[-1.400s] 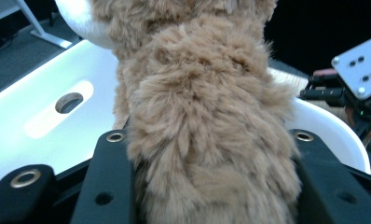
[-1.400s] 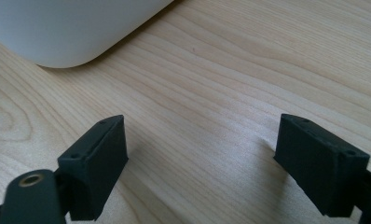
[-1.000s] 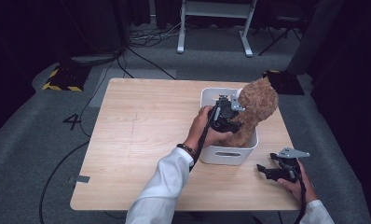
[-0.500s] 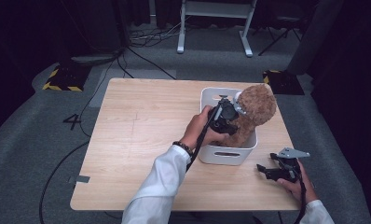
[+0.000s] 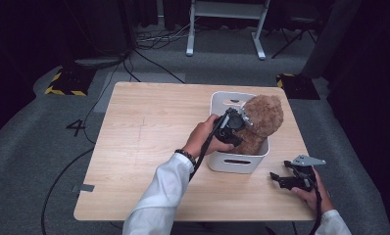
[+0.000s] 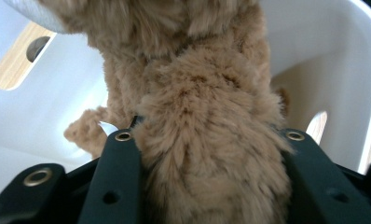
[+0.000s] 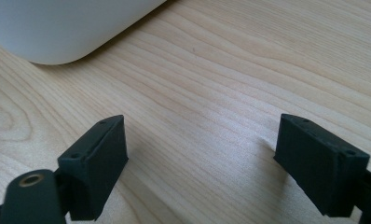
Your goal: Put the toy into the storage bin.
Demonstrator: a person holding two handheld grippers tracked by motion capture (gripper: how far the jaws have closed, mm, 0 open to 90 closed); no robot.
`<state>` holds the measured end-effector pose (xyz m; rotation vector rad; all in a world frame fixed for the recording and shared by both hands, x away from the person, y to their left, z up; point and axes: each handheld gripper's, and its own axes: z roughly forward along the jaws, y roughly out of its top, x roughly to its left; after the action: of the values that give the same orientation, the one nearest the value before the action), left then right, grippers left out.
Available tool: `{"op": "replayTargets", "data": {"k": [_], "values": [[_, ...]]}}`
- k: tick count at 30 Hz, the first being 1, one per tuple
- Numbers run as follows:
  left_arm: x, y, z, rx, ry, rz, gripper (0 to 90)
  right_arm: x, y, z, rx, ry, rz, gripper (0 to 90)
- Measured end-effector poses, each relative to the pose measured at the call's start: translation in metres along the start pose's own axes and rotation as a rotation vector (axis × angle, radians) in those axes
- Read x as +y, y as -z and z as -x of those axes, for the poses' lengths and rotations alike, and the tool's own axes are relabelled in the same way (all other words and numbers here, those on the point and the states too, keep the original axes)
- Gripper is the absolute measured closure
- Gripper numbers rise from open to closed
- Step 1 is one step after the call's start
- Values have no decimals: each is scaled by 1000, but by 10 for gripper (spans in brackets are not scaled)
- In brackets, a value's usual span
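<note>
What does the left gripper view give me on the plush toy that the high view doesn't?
Left gripper view: both black jaws press into the brown plush toy, fur bulging between them, and the bin's handle slots from inside. High view: the left gripper reaching into the white bin on the wooden table, and the right gripper resting open near the table's edge. Both: the toy inside the bin.

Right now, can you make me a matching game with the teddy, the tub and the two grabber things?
Things:
1. teddy bear
2. white tub
3. left gripper
4. right gripper

States:
A. jaws apart, nothing between them, low over the table
B. stands on the wood, teddy inside
C. brown and furry, squeezed between two black jaws
D. shut on the fur, over the tub

Pairs: 1-C, 2-B, 3-D, 4-A
</note>
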<state>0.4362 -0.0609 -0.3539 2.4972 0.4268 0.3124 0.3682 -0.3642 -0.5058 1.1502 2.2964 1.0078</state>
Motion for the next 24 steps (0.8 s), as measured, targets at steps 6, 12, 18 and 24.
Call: {"op": "replayTargets", "data": {"k": [6,12,18,24], "values": [[-6,-1,0,-13,2,-8,596,0,0,0,0,0,0,165],[-11,-2,1,-28,-13,-5,580,0,0,0,0,0,0,165],[-17,-2,1,-38,-13,18,521,0,0,0,0,0,0,165],[-22,4,-2,-39,-4,41,470,0,0,0,0,0,0,165]]}}
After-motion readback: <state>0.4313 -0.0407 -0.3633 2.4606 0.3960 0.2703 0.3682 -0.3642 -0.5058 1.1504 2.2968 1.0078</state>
